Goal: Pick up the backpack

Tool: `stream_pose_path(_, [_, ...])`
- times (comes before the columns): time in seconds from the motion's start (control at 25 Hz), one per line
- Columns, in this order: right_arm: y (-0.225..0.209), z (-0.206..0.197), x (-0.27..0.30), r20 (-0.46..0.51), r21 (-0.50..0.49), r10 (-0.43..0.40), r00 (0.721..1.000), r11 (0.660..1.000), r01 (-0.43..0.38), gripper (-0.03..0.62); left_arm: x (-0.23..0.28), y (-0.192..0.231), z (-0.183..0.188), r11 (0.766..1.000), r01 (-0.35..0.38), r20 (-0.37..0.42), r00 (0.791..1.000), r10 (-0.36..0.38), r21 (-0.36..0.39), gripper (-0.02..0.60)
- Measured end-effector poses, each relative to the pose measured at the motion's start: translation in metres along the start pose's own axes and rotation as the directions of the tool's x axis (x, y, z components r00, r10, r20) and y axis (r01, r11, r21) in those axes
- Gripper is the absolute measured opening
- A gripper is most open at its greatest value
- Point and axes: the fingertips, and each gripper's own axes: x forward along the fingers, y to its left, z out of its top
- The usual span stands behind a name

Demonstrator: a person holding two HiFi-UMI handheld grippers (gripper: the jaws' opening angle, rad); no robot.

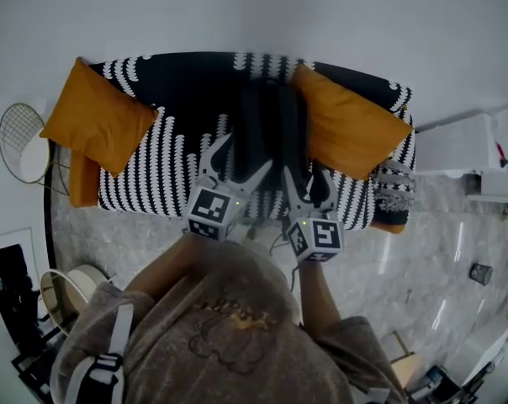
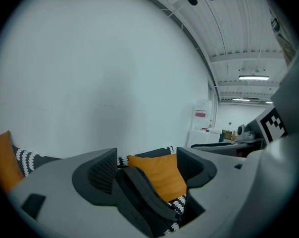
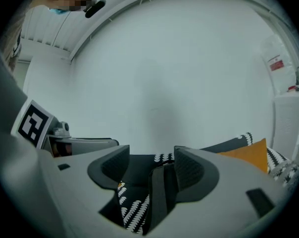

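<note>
The left claw (image 1: pixel 246 155) and right claw (image 1: pixel 304 172) stand open at the backpack (image 1: pixel 269 120), its base hidden behind them.

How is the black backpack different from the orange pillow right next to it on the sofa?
The backpack is black, and the pillow is orange. The backpack has long straps, while the pillow is plain. The backpack sits in the middle of the sofa, and the pillow lies toward the right end in the head view. Both rest on the black-and-white sofa, side by side.
</note>
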Motion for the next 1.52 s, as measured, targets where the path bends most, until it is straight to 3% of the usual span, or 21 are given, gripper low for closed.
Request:
stream_pose_path(0.36, [-0.044, -0.047, 0.069, -0.112, 0.004, -0.012, 0.994, 1.0, 0.012, 0.278, 0.065, 0.042, -0.055, 0.998, -0.041, -0.116, 0.993, 0.035, -0.048, 0.371])
stream_pose_path(0.64, [-0.089, -0.112, 0.122, -0.193, -0.006, -0.047, 0.98, 0.999, 0.046, 0.287, 0.12, 0.072, -0.137, 0.994, -0.074, -0.206, 0.977, 0.055, -0.085, 0.371])
stream_pose_path(1.04, [-0.149, -0.226, 0.191, -0.31, -0.042, -0.073, 0.948, 0.997, 0.063, 0.324, 0.194, 0.115, -0.259, 0.985, -0.154, -0.296, 0.947, 0.123, -0.083, 0.371])
stream_pose_path(1.36, [-0.161, -0.263, 0.206, -0.368, -0.02, -0.072, 0.927, 0.997, 0.069, 0.324, 0.206, 0.112, -0.29, 0.985, -0.141, -0.338, 0.936, 0.101, -0.096, 0.361])
stream_pose_path(1.52, [-0.166, -0.268, 0.208, -0.385, -0.055, -0.102, 0.917, 0.995, 0.088, 0.306, 0.209, 0.112, -0.296, 0.987, -0.129, -0.343, 0.935, 0.09, -0.092, 0.336])
